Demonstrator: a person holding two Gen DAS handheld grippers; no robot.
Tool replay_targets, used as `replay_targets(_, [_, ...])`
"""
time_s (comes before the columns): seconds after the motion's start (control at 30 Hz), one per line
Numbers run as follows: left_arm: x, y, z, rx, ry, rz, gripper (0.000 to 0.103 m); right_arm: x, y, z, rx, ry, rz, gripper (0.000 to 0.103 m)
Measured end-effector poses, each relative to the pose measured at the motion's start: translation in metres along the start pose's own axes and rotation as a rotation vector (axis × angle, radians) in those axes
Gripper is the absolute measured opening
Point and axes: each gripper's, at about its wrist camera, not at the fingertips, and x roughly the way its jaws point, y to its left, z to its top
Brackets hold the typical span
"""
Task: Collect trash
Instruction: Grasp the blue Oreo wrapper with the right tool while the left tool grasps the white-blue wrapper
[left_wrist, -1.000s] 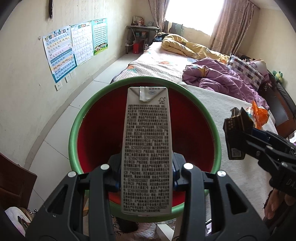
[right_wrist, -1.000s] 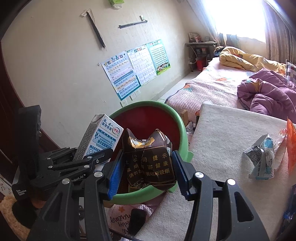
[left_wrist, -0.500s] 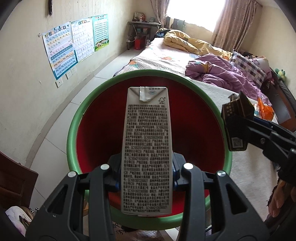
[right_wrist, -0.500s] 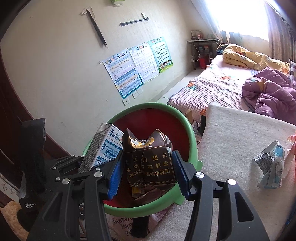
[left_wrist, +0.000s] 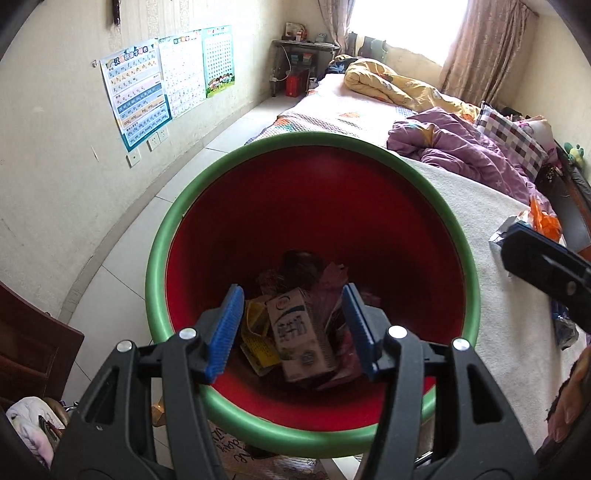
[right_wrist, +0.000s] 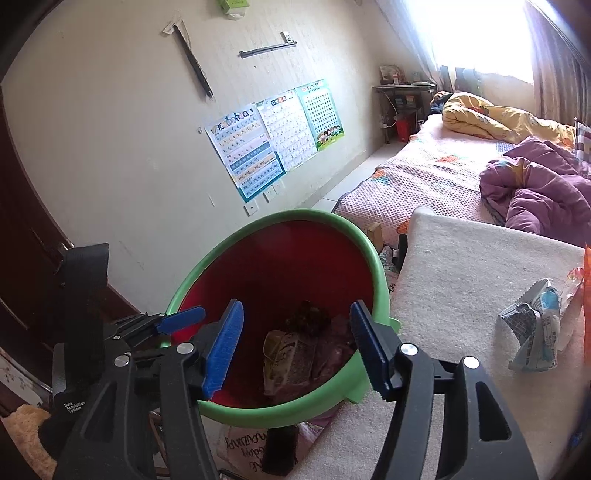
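Both grippers opening over green-rimmed bin (left_wrist: 162, 258), milk carton (left_wrist: 301, 338) inside

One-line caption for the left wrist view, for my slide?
Left gripper opening above the red bin, milk carton lying inside.

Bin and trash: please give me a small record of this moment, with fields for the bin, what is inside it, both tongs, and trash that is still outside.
bin: green rim, red inside, beside the white pad
inside: milk carton, yellow wrapper, dark crumpled wrappers
left tongs: above the bin, jaws opening, nothing between them
right tongs: above the bin, jaws opening, nothing between them
outside: crumpled blue-white packet on the pad; orange wrapper beyond it
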Motion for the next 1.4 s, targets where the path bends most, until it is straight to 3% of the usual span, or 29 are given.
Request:
replay_targets(0.23, [-0.008,-0.007,-0.003,-0.009,-0.016,-0.001,0.054,-0.022,-0.013,-0.018,0.031,-0.003,-0.005,0.061])
replay_targets(0.47, [-0.019,-0.044,-0.005,0.012,-0.041,-0.054,0.054,-0.048,-0.032,-0.040,0.057,0.001,-0.054,0.067])
replay_targets(0.63, [-0.026,-0.081,-0.014,0.045,-0.034,-0.093,0.055,-0.087,-0.074,-0.060,0.099,-0.020,-0.158,0.067])
replay_targets(0.73, [-0.030,-0.102,-0.020,0.059,-0.028,-0.107,0.055,-0.117,-0.106,-0.068,0.108,-0.056,-0.270,0.067])
replay_targets(0.87, [-0.035,-0.132,-0.028,0.082,-0.022,-0.122,0.055,-0.147,-0.165,-0.082,0.206,-0.052,-0.382,0.068])
replay_targets(1.03, [-0.037,-0.165,-0.036,0.102,-0.012,-0.138,0.056,-0.153,-0.215,-0.106,0.295,0.018,-0.387,0.068])
replay_targets(1.17, [-0.034,-0.196,-0.036,0.135,-0.011,-0.151,0.056,-0.146,-0.230,-0.130,0.301,0.085,-0.362,0.068])
replay_targets(1.2, [-0.032,-0.203,-0.034,0.140,-0.014,-0.156,0.056,-0.145,-0.232,-0.133,0.297,0.085,-0.358,0.062])
replay_targets(1.23, [-0.030,-0.208,-0.032,0.143,-0.017,-0.158,0.056,-0.146,-0.233,-0.136,0.290,0.080,-0.351,0.046])
replay_targets(1.27, [-0.027,-0.214,-0.028,0.146,-0.021,-0.159,0.056,-0.146,-0.233,-0.138,0.285,0.084,-0.343,0.039])
replay_targets(1.33, [-0.020,-0.223,-0.018,0.137,-0.029,-0.166,0.056,-0.150,-0.236,-0.140,0.277,0.082,-0.320,0.016])
replay_targets(1.4, [-0.011,-0.230,-0.005,0.122,-0.030,-0.172,0.056,-0.156,-0.238,-0.141,0.276,0.066,-0.306,0.015])
